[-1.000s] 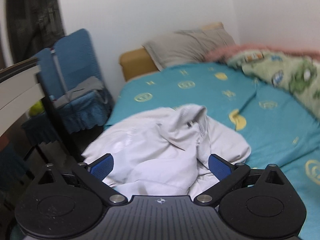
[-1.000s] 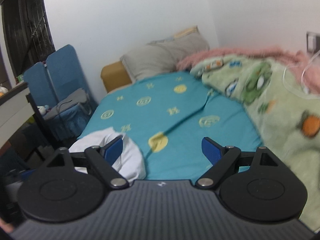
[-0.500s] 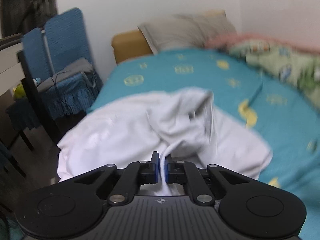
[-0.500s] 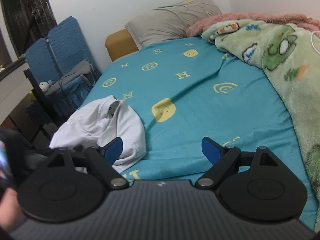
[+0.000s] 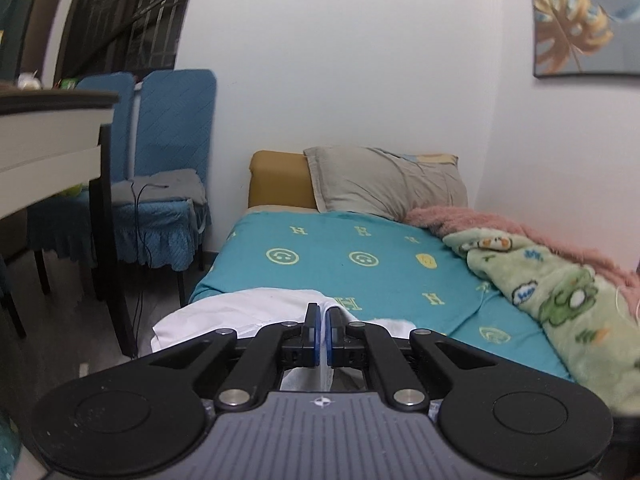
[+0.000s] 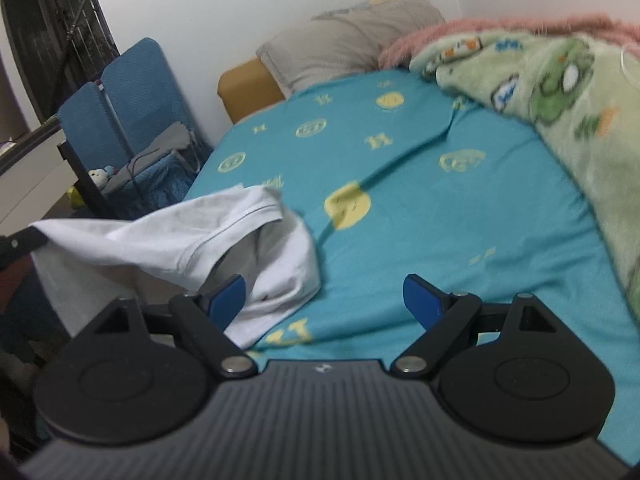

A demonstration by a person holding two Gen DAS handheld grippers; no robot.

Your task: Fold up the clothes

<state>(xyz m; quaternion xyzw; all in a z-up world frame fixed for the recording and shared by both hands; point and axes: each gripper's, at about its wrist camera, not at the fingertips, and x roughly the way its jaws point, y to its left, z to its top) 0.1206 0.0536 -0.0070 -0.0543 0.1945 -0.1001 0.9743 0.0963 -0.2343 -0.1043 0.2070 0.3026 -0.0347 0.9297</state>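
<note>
While left gripper (image 5: 323, 330) pinches shirt (image 6: 168, 240) (white), right gripper (image 6: 324, 300) agape

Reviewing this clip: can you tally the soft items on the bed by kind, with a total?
White garment, pinched by the shut left gripper and part lifted: 1
Grey pillow: 1
Green cartoon blanket: 1
Pink fuzzy blanket: 1
Total: 4
The open right gripper holds nothing.
</note>
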